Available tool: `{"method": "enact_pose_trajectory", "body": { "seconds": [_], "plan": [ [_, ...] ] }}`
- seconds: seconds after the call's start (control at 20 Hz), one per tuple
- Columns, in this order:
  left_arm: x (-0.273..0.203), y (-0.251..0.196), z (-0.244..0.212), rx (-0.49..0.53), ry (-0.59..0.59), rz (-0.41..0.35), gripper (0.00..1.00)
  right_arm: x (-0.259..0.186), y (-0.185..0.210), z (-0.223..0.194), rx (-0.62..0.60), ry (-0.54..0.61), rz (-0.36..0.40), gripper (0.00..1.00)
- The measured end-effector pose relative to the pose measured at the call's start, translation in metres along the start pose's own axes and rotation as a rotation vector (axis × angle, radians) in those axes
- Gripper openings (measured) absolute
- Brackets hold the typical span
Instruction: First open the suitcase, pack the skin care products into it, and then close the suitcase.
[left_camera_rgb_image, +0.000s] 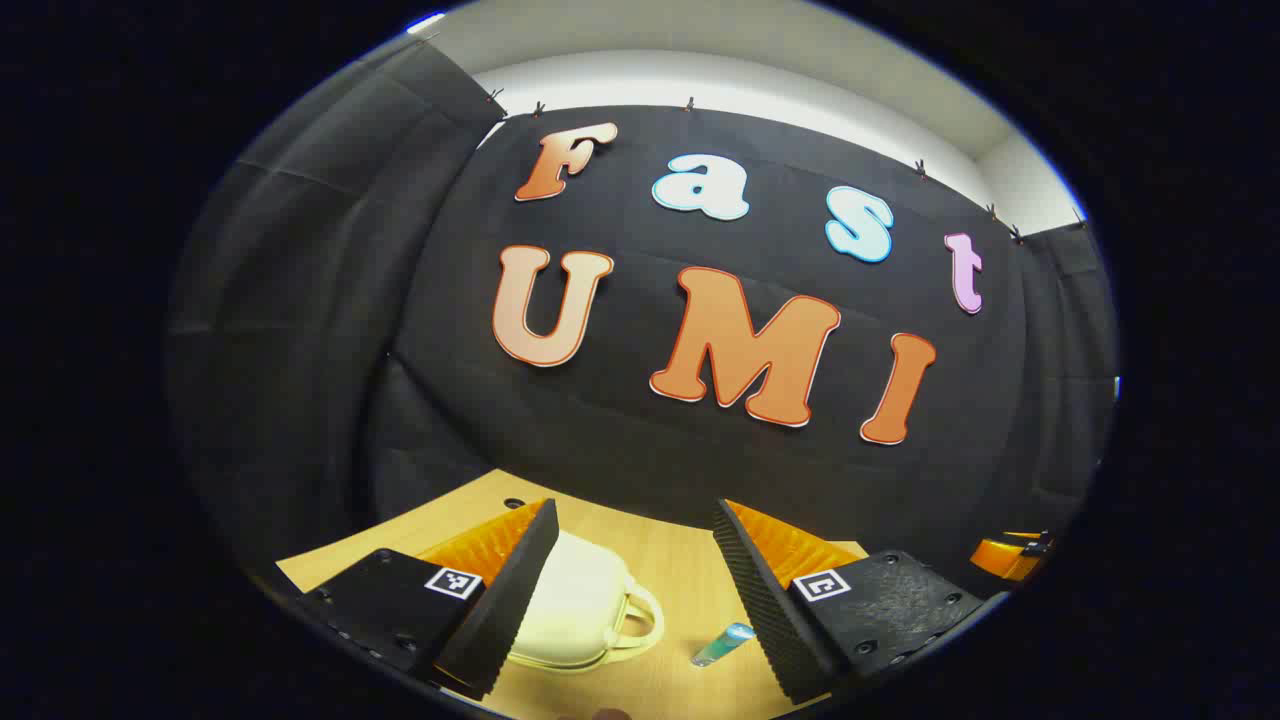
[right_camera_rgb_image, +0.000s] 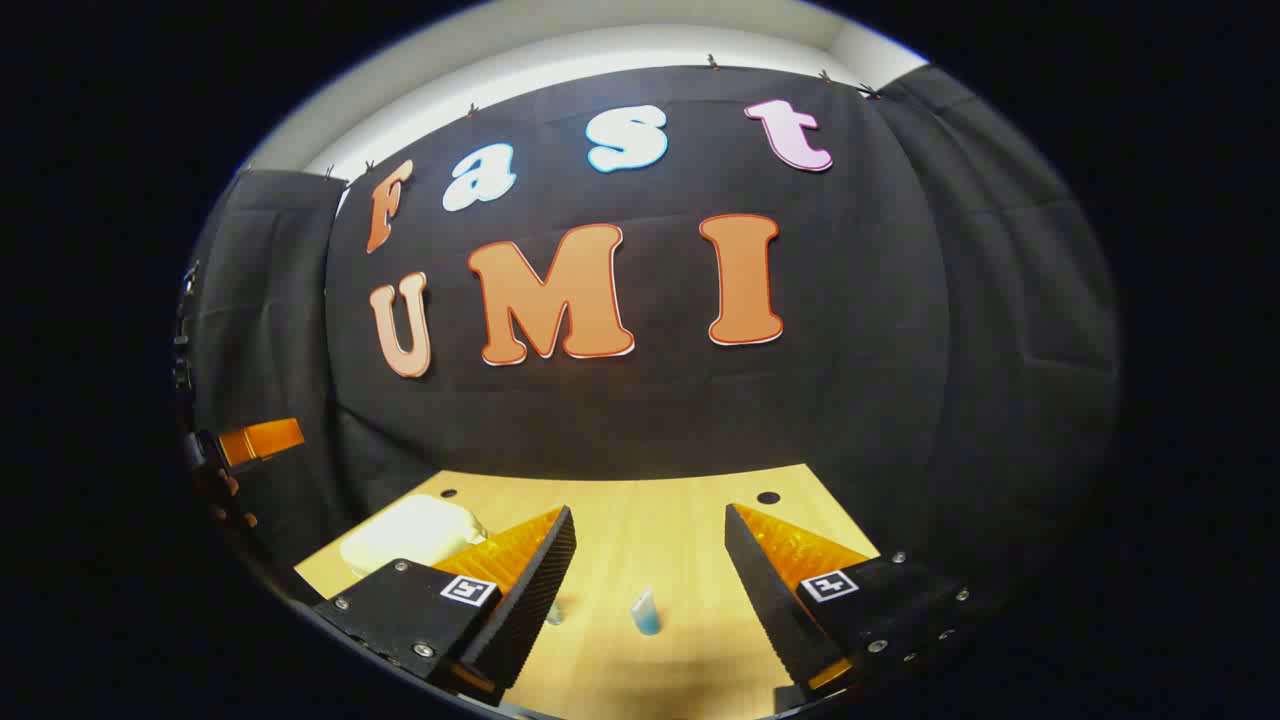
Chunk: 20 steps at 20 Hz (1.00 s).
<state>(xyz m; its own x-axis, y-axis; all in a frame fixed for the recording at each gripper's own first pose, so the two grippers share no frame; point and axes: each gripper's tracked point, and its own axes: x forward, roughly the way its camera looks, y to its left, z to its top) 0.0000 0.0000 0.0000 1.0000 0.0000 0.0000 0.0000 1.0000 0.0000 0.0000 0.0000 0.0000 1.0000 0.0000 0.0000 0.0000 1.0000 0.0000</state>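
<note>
Pale wooden worktop (left_camera_rgb_image: 690, 570) carries closed cream hard-shell suitcase (left_camera_rgb_image: 575, 605); small blue-green tube (left_camera_rgb_image: 722, 645) just beside its handle (left_camera_rgb_image: 640, 612). Left gripper (left_camera_rgb_image: 640, 590), right gripper (right_camera_rgb_image: 650, 575) spread, empty. Suitcase likely light, rigid, slippery; take handle.

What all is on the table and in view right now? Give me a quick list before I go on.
suitcase: one, cream, closed, handle toward the tube, on the table's left part.
skin care tube: one, pale blue-green, lying on the table right of the suitcase; in the right gripper view it shows between the fingers.
small clear item: one, beside the right claw's left finger, too hidden to name.
table: one, light wood, with round holes near the far edge.
left claw: one, black and orange, open, above the table.
right claw: one, black and orange, open, above the table.
</note>
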Motion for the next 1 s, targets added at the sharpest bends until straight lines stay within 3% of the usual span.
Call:
{"method": "enact_pose_trajectory", "body": {
  "seconds": [0.2, 0.5, 0.8, 1.0],
  "plan": [
    [0.003, -0.027, -0.005, 0.006, 0.009, -0.062, 0.97, 0.002, 0.006, 0.001, 0.024, 0.016, 0.033, 0.95],
    [0.018, -0.048, 0.009, 0.065, -0.009, -0.134, 0.97, 0.007, 0.007, 0.005, 0.036, 0.014, 0.023, 0.95],
    [0.032, -0.054, 0.009, 0.112, -0.02, -0.155, 0.97, 0.012, 0.003, 0.008, 0.032, -0.018, -0.011, 0.95],
    [0.043, -0.056, 0.008, 0.124, -0.002, -0.137, 0.97, 0.024, 0.007, 0.002, 0.064, 0.044, 0.003, 0.95]
  ]
}}
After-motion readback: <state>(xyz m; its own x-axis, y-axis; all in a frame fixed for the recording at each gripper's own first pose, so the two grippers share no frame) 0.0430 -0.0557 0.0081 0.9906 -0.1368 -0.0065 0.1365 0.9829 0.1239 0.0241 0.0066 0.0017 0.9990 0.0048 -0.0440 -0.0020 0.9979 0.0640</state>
